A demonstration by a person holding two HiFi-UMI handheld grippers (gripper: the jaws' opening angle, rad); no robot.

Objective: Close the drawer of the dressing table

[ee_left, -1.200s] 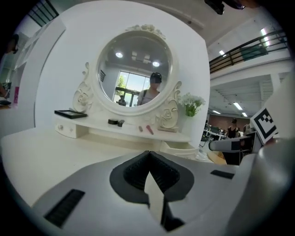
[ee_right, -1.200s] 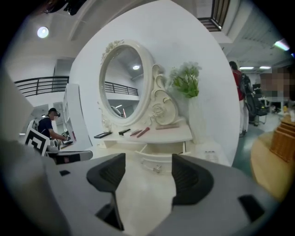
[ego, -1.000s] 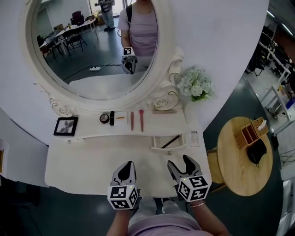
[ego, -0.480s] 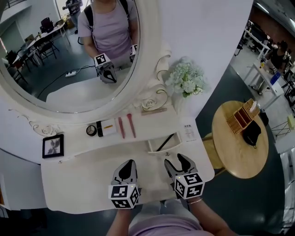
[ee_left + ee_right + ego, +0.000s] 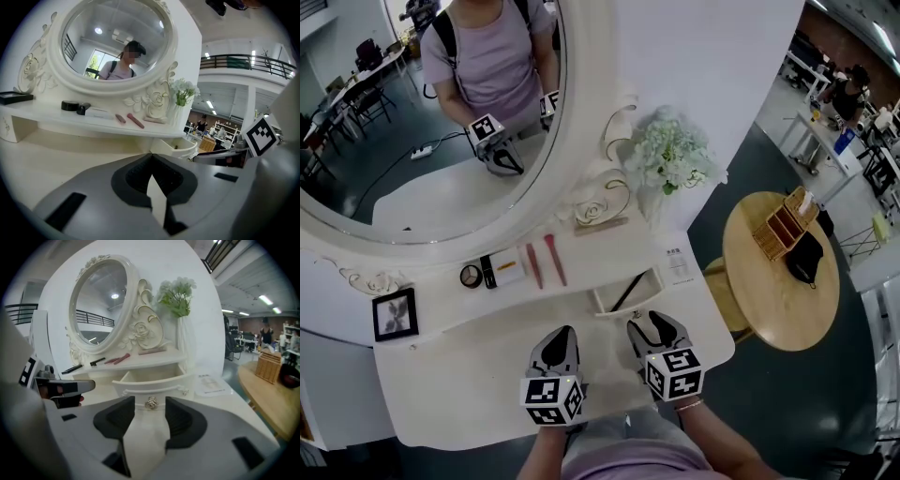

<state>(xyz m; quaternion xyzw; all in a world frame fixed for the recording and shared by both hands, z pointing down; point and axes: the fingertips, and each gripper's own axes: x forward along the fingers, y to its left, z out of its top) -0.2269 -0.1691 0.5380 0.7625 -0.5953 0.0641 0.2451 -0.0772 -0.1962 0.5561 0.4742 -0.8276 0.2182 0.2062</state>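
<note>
The person's two forearms come up from the front edge of the dressing table [image 5: 459, 384], and both tools point toward the mirror [image 5: 422, 122] and slant a little downward. The left gripper [image 5: 559, 336] hangs over the middle of the front edge, with its tips pressed together and nothing between them. The right gripper [image 5: 651, 324] is just beside it, nearer the right edge, directly in front of the drawer [image 5: 624, 292]. Its jaws stand partly apart and are closing; the metal knob [image 5: 151, 402] of the drawer front shows in the gap between the tips, but the pads do not press on it. The drawer is pulled out from under the raised shelf [image 5: 581, 272], at the right part of the table, and a thin dark stick lies inside it. The tabletop to the left of the left gripper is bare up to the left edge. A printed sheet [image 5: 678, 265] lies between the drawer and the right edge.
</note>
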